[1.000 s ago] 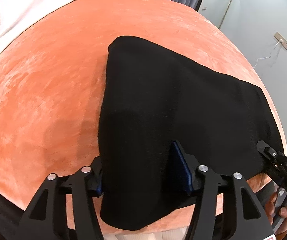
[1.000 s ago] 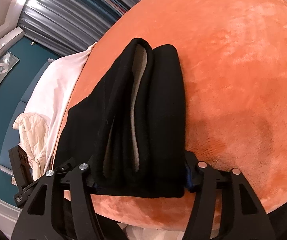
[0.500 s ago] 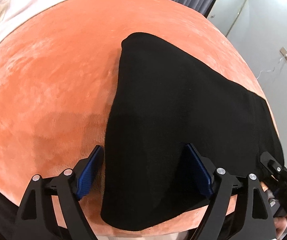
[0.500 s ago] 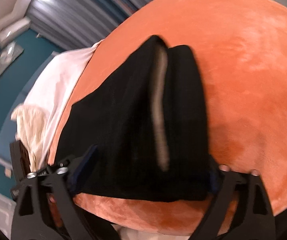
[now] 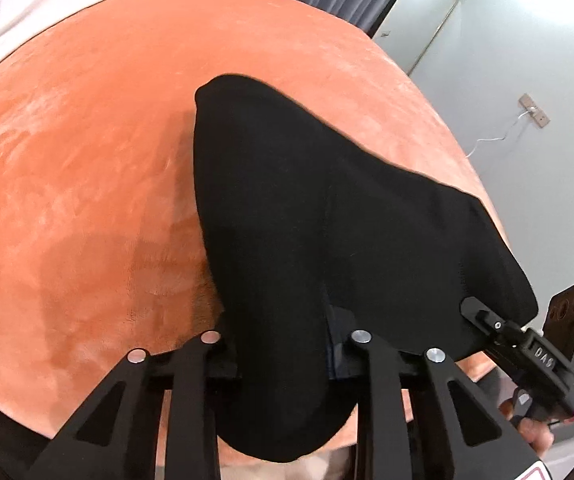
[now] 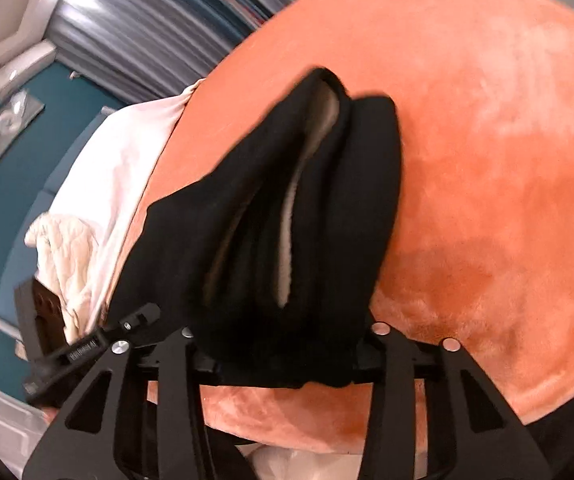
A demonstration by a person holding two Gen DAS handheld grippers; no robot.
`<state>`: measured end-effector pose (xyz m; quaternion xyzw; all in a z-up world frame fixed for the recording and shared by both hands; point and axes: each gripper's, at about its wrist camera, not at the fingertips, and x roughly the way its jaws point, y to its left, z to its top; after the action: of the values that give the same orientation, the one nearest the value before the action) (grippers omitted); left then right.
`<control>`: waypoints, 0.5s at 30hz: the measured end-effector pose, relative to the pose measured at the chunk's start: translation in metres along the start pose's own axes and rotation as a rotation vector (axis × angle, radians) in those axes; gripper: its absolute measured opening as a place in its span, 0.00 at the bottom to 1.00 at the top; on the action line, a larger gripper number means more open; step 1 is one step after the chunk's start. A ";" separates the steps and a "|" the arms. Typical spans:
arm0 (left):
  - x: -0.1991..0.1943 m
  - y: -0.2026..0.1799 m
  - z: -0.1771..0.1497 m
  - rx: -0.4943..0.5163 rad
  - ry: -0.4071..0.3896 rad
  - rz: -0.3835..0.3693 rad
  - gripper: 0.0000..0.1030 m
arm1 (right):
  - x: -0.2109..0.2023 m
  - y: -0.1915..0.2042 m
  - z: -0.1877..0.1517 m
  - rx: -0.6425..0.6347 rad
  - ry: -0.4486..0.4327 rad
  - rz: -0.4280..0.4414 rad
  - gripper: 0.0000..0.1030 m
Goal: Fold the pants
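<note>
While both grippers sit at the near edge of the bed, the black pants (image 5: 327,208) lie folded on the orange blanket (image 5: 79,184), w/ the near hem hanging just over the front edge. L gripper (image 5: 283,344) has its jaws closing w/ a bunched fold of the fabric between them; pads hidden by cloth, which puckers up there. R gripper (image 6: 283,344) is closing too, around the thick layered end, where pale lining (image 6: 287,216) shows between black layers; fabric fills the gap between its fingers. Far corner of the pants reaches toward mid-bed. Bare blanket lies wide to the left of the pants in the L view and to the right in the R view. White bedding (image 6: 99,184) is piled past the far-left edge; grey wall (image 5: 527,80) stands beyond the right edge.
</note>
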<state>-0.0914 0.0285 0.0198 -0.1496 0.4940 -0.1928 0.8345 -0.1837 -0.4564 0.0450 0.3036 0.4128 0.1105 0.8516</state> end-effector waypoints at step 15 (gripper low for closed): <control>-0.113 -0.044 0.138 0.142 -0.299 -0.126 0.20 | -0.040 0.119 0.122 -0.240 -0.224 0.190 0.36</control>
<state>-0.0267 0.0510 0.1897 -0.1482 0.3392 -0.2548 0.8933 -0.1075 -0.4316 0.2010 0.2479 0.2686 0.2043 0.9081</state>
